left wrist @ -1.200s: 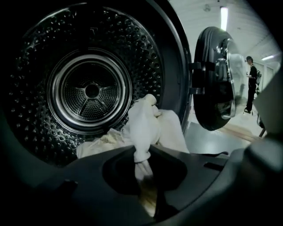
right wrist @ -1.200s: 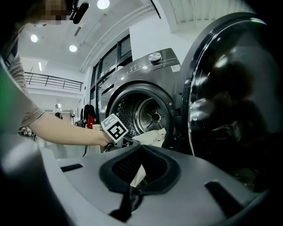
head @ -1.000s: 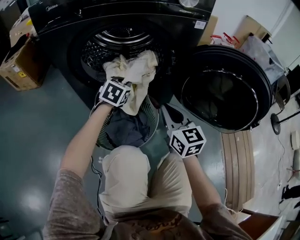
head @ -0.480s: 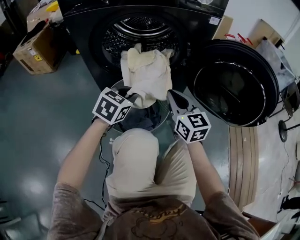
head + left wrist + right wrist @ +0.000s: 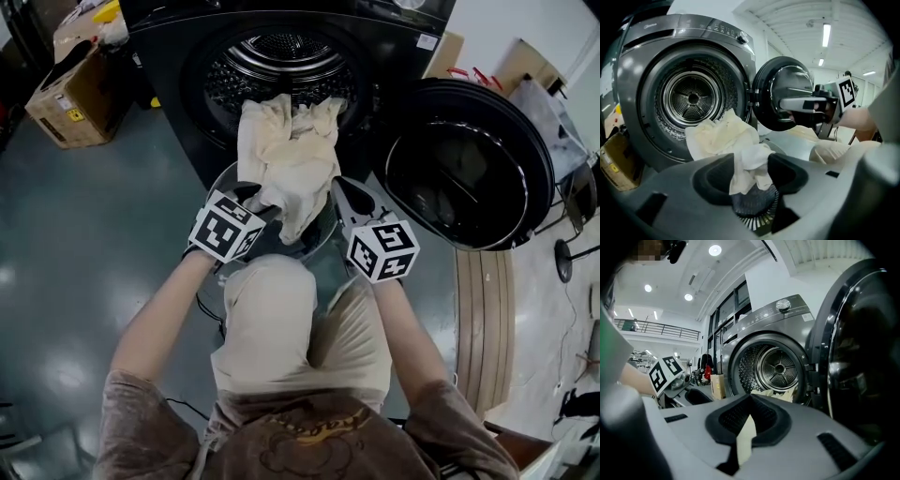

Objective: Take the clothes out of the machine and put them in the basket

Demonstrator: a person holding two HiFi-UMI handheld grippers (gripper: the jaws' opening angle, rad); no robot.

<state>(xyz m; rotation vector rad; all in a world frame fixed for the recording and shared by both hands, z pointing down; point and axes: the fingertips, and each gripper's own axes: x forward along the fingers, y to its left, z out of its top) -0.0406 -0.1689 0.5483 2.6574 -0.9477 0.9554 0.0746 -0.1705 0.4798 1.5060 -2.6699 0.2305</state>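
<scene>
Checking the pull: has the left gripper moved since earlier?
Yes. The left gripper drew back from the drum opening, toward the person; jaws just opening, cream cloth between them.

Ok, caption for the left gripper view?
Left gripper, jaws just opening with a cream cloth between them, above the basket at the open washing machine.

L tool [image 5: 751, 161] just parted, R [image 5: 751, 398] closed

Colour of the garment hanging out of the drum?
Cream garment; shows best in the head view.
</scene>
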